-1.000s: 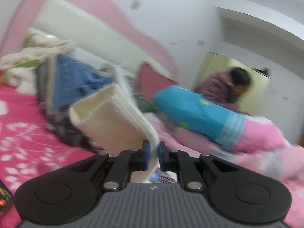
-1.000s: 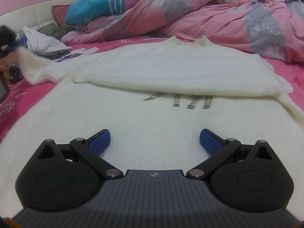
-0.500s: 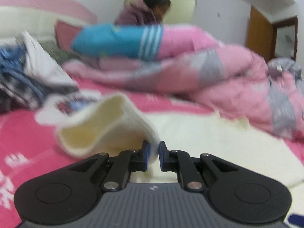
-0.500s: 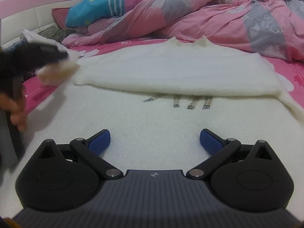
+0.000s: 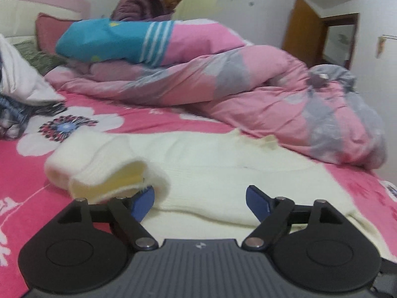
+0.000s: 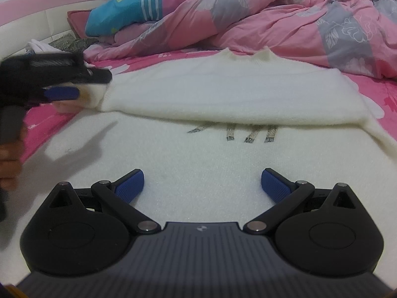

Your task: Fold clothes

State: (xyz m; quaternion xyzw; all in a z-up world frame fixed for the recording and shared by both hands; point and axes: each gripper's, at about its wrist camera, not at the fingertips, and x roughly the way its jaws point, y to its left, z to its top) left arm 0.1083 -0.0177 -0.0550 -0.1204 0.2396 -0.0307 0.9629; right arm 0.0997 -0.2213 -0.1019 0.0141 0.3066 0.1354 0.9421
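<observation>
A cream knitted sweater (image 6: pixel 223 94) lies flat on the pink flowered bed sheet (image 5: pixel 148 121), its collar (image 6: pixel 248 55) at the far side. One sleeve is folded across the chest above a small drawn pattern (image 6: pixel 248 134). The other sleeve's cuff (image 5: pixel 106 173) rests bunched at the sweater's left edge, touching the left finger (image 5: pixel 144 201) of my left gripper (image 5: pixel 200 202), which is open. In the right wrist view the left gripper (image 6: pixel 82 87) lies on its side with the cuff (image 6: pixel 94 95) at its tips. My right gripper (image 6: pixel 202 186) hovers open over the sweater's lower body, holding nothing.
A rumpled pink and grey quilt (image 5: pixel 273 94) and a blue and pink pillow (image 5: pixel 119 41) lie along the far side of the bed. A pile of other clothes (image 5: pixel 17 87) sits at the left. A person in a purple jacket (image 5: pixel 144 2) is behind the bed.
My left gripper swung right, carrying the sleeve cuff over to the sweater, lowered it and opened; the cuff now lies loose by its left finger. The right gripper stayed still and open.
</observation>
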